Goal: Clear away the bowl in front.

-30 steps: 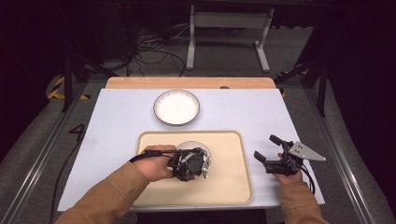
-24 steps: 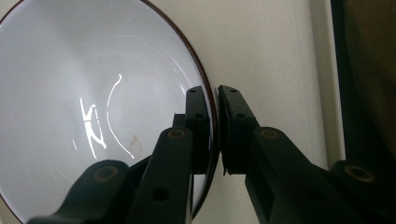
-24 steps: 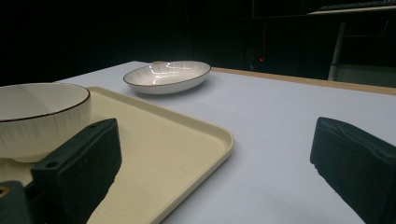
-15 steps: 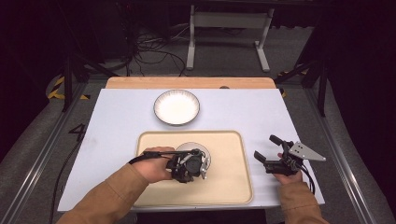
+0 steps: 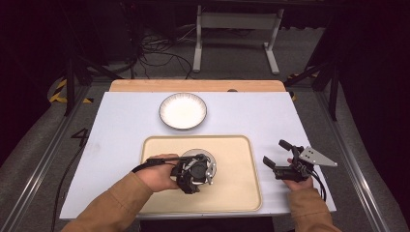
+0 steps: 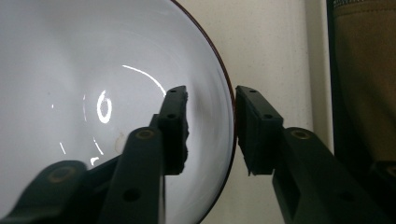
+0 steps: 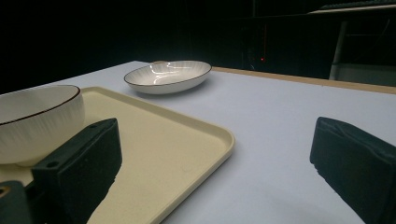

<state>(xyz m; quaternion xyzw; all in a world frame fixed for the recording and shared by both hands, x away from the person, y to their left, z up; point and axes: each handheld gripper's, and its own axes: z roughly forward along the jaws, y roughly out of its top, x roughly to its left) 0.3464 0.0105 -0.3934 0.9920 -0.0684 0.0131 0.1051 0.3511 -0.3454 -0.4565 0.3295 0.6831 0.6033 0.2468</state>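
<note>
Porcelain, by the look of it — the white bowl [image 6: 93, 93] with its thin dark rim sits on the cream tray [image 5: 241, 193] near the front of the tabletop [image 5: 121, 125], and I judge it stiff, glossy, slippery and breakable. The rim is the place to pinch. The left gripper [image 6: 210, 126] comes in from the left over the bowl; its jaws straddle the rim, one inside, one outside, and have just been opening, pads clear of the wall. The right gripper [image 5: 279, 154] rests on the tabletop right of the tray, jaws wide apart and empty. A shallow white dish [image 5: 183, 110] lies farther back.
</note>
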